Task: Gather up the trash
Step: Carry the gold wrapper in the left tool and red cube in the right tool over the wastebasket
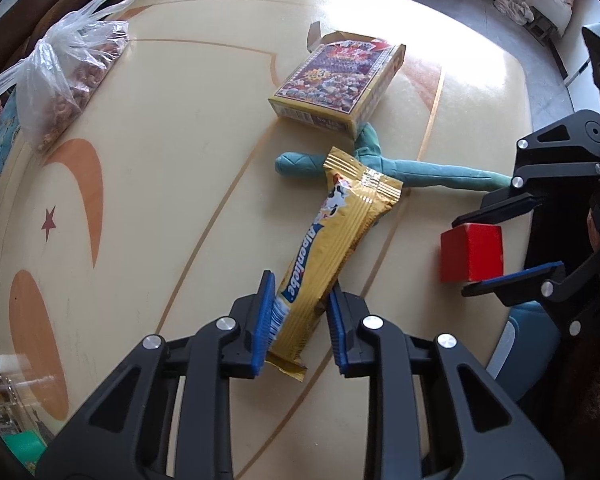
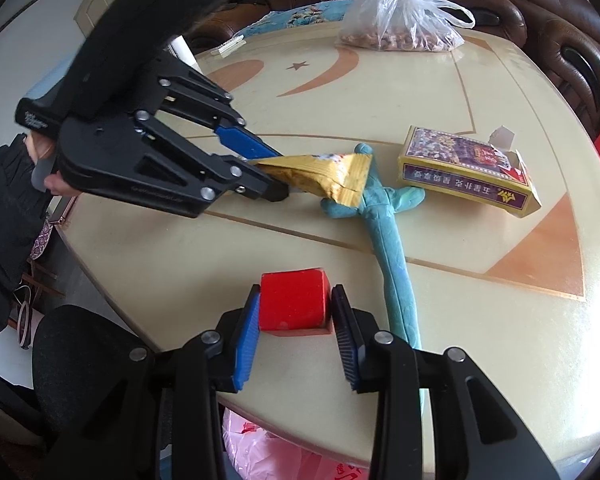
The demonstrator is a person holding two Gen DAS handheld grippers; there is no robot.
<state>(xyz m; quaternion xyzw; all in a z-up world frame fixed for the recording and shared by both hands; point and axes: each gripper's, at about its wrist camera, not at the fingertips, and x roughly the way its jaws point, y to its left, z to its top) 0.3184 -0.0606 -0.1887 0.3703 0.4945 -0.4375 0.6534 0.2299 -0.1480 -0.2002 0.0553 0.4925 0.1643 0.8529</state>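
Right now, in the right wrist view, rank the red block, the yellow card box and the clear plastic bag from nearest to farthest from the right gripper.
1. Red block: between the right gripper's pads, at the table's near edge.
2. Yellow card box: mid-table, to the right, beside the teal plush toy.
3. Clear plastic bag: far edge, by the brown sofa.

Left gripper (image 1: 298, 316): points steeply down, blue pads pressed on both sides of a gold wrapper (image 1: 332, 248), jaws narrow. A hand (image 2: 46, 168) grasps its handle at the rear; dark sleeve behind it.

Right gripper (image 2: 296, 332): angled down, less steeply, pads closed against two opposite faces of a red block (image 2: 292, 300). The two grippers sit near each other, not touching.
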